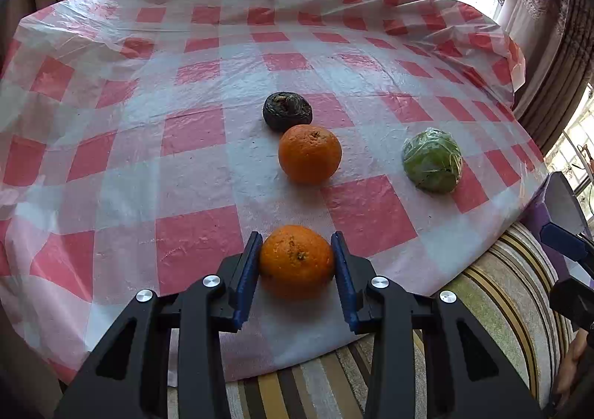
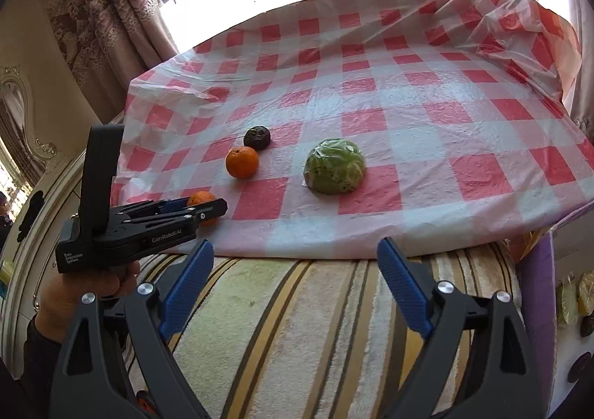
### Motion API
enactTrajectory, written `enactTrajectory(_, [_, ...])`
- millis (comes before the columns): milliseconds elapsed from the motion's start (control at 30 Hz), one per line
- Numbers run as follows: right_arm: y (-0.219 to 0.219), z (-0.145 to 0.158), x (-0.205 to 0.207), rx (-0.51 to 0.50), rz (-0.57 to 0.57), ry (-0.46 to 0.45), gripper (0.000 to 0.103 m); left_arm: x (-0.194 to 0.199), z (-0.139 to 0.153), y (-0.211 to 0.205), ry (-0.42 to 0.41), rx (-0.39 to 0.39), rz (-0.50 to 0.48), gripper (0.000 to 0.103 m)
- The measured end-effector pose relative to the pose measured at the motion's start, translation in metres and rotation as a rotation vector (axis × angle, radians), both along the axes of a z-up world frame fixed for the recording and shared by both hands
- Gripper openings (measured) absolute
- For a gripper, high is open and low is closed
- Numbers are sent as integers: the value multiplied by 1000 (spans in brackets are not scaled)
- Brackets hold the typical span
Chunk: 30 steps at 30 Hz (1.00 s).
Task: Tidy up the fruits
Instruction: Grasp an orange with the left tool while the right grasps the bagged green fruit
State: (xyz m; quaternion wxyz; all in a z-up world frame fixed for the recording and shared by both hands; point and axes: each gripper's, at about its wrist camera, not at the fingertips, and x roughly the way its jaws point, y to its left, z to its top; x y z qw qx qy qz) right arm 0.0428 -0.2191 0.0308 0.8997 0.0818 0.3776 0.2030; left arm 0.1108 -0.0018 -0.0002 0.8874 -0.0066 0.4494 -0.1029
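My left gripper (image 1: 297, 252) is shut on an orange (image 1: 296, 257) near the front edge of the checked tablecloth (image 1: 148, 144); it also shows in the right wrist view (image 2: 213, 209) with the orange (image 2: 198, 198) partly hidden. A second orange (image 1: 310, 153) (image 2: 242, 162) lies farther in, touching a dark shrivelled fruit (image 1: 287, 111) (image 2: 257, 137). A green half fruit wrapped in plastic film (image 1: 432, 159) (image 2: 335, 166) lies to the right. My right gripper (image 2: 295, 259) is open and empty, held over the striped cover in front of the cloth.
The red-and-white cloth (image 2: 427, 114) covers a raised surface by a bright window with curtains (image 2: 111, 10). A striped plush cover (image 2: 315, 326) lies in front. A purple edge (image 2: 538, 270) and some small items (image 2: 583, 292) sit at the far right.
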Motion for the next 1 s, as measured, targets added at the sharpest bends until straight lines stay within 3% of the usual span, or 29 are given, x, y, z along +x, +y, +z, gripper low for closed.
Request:
enactTrajectory(400, [19,-5,14,19,102,43,90,-1,0,0,-9,5,1,35])
enactTrajectory(567, [7,-2,20,44,53,43,90,-3,0,-1,-23,8,5,34])
enactTrajectory(700, [-7,-5,38,10,-39,56,90,-4,0,-1,-33,10,10,34])
enactTrajectory(800, [-12,-9,54,-75,-100,65,90,-5,0,0,-38,6,19,34])
enactTrajectory(1000, [0,-15,84,-222,-107,54,90,-7,2,4,-57,-3,33,34])
